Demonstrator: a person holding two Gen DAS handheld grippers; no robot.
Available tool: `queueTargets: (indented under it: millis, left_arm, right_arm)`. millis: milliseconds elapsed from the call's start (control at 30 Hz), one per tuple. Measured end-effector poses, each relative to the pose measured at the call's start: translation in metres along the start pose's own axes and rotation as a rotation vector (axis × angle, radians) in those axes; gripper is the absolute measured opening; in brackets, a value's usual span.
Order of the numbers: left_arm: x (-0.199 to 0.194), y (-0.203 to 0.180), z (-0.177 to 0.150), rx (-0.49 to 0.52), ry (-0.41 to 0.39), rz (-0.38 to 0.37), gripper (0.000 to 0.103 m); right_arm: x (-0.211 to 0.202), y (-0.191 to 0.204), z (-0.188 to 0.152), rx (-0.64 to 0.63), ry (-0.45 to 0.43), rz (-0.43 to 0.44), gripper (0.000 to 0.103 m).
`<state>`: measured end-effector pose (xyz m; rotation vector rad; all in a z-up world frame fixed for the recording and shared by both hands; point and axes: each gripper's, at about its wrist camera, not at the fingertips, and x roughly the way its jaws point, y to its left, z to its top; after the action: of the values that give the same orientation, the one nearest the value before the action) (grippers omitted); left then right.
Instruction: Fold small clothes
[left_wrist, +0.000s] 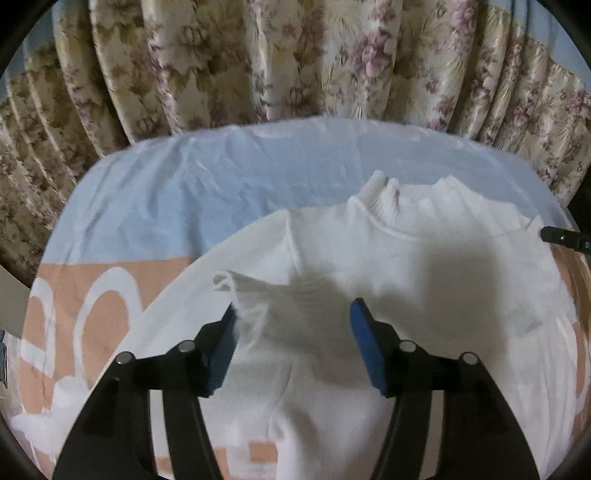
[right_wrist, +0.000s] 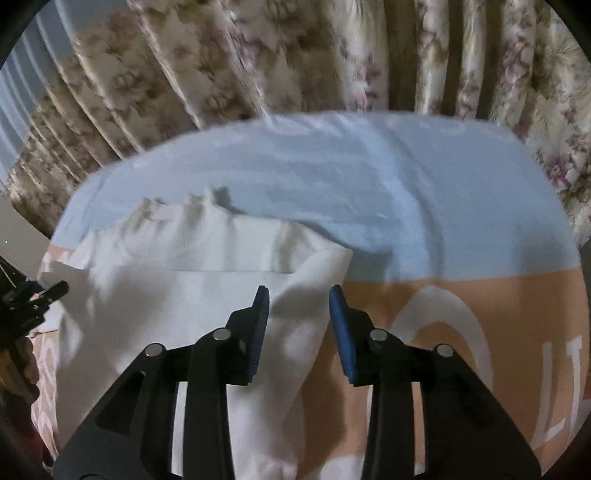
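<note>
A small white turtleneck top (left_wrist: 406, 266) lies flat on the blue and peach cloth, collar (left_wrist: 417, 199) toward the curtain. Its left sleeve is folded in over the body, the ribbed cuff (left_wrist: 236, 284) resting just ahead of my left gripper (left_wrist: 293, 312). That gripper hovers open over the sleeve, blue pads apart and off the fabric. In the right wrist view the same top (right_wrist: 177, 295) shows its right sleeve (right_wrist: 295, 332) folded inward. My right gripper (right_wrist: 299, 295) stands open, its blue pads either side of the sleeve without pressing on it.
A blue and peach printed cloth (left_wrist: 155, 206) covers the work surface. Floral curtains (left_wrist: 295, 59) hang close behind its far edge. The other gripper's black tip shows at the right edge (left_wrist: 565, 238) of the left view and at the left edge (right_wrist: 33, 299) of the right view.
</note>
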<state>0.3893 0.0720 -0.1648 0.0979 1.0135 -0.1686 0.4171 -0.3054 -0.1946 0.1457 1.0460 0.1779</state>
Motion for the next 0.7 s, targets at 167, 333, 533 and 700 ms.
queueTargets:
  millis: [167,333,533,700]
  left_arm:
    - [0.021,0.003,0.002,-0.014,0.046,-0.014,0.011]
    - [-0.003,0.014,-0.006,-0.062,-0.045,-0.01,0.007]
    - [0.009,0.032,-0.015,-0.109,-0.012,-0.011,0.009]
    - [0.0,0.03,-0.014,-0.091,-0.013,0.028,0.027]
  right_arm:
    - [0.0,0.01,-0.009,-0.075,-0.073,-0.012,0.008]
    - [-0.02,0.015,-0.006,-0.09,-0.204,0.036,0.008]
    - [0.017,0.021,-0.004,-0.133,-0.091,-0.026,0.011]
    - [-0.004,0.01,-0.009,-0.077,-0.111,-0.023,0.033]
